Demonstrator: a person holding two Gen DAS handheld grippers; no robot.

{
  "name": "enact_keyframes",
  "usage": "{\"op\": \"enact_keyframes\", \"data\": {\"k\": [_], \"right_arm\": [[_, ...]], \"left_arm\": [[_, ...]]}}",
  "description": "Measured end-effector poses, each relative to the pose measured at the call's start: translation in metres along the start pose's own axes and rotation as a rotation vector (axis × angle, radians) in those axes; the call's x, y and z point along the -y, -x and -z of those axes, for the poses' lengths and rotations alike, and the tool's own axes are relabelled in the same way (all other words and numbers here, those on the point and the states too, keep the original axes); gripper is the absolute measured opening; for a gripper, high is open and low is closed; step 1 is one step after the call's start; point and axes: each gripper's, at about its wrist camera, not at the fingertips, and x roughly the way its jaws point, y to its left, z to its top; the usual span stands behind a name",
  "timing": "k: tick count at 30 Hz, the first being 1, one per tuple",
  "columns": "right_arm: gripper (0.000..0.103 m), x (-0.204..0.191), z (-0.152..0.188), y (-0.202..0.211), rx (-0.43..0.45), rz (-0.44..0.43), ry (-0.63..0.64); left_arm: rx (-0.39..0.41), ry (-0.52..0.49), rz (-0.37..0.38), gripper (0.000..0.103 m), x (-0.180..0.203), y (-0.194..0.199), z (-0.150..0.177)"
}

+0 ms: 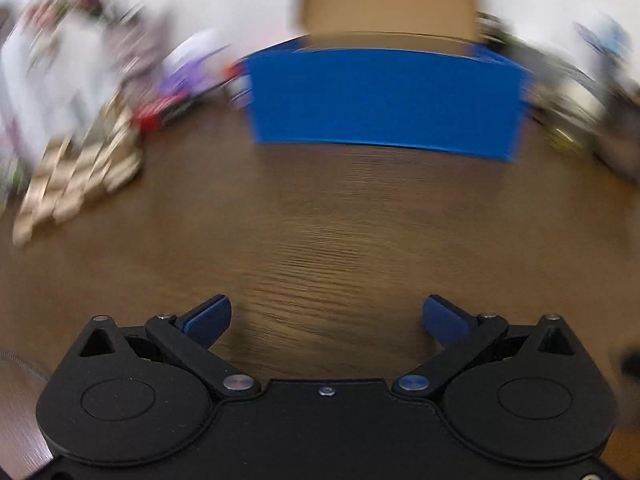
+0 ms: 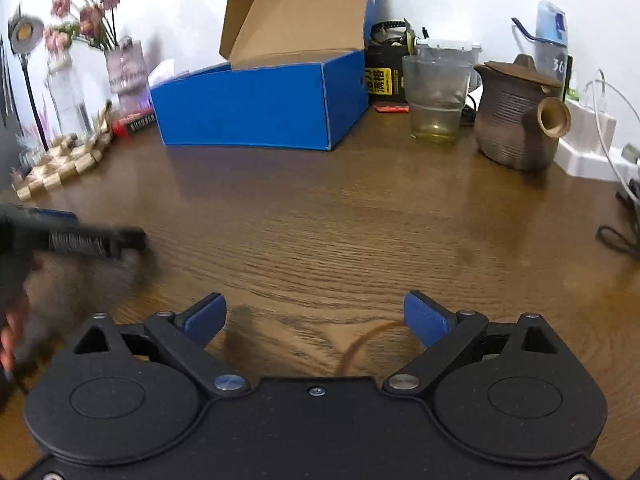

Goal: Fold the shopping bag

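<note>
I see no shopping bag plainly in either view. A thin brown curved strip (image 2: 356, 344) lies on the wooden table (image 2: 320, 220) between my right gripper's fingers, close to its base; I cannot tell what it belongs to. My right gripper (image 2: 314, 300) is open, its blue pads (image 2: 206, 320) wide apart over bare wood. My left gripper (image 1: 326, 308) is open too, with nothing between its fingers; its view is smeared by motion. In the right wrist view a dark blurred tool (image 2: 80, 240) held by a hand (image 2: 8, 340) sits low at the left.
An open blue shoebox (image 2: 248, 108) (image 1: 384, 100) stands at the back centre. Right of it are a glass (image 2: 436, 96), a brown clay teapot (image 2: 516, 120), a white power strip (image 2: 588, 152) with cables and a bottle (image 2: 552, 36). A wooden trivet (image 2: 60, 164) and flower vase (image 2: 128, 76) are back left.
</note>
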Motion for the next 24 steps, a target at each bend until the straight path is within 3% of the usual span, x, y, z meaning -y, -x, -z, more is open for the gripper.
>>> {"op": "enact_keyframes", "data": {"k": [3, 6, 8, 13, 24], "right_arm": [[0.099, -0.006, -0.003, -0.012, -0.019, 0.068, 0.035], [0.1, -0.001, -0.006, -0.027, -0.017, 0.097, 0.011], [0.103, -0.005, -0.01, -0.037, -0.018, 0.107, -0.002], [0.103, -0.017, -0.018, -0.058, -0.026, 0.04, 0.047], [0.103, -0.022, -0.004, -0.038, -0.028, 0.036, 0.048]], "left_arm": [[0.025, -0.005, -0.027, 0.103, -0.008, -0.011, -0.004], [0.067, -0.103, 0.003, 0.103, -0.004, -0.013, -0.004], [0.06, -0.091, 0.021, 0.103, -0.005, -0.016, -0.005], [0.04, -0.054, 0.067, 0.103, -0.01, -0.022, -0.009], [0.04, -0.052, 0.061, 0.103, -0.003, -0.027, -0.011]]}}
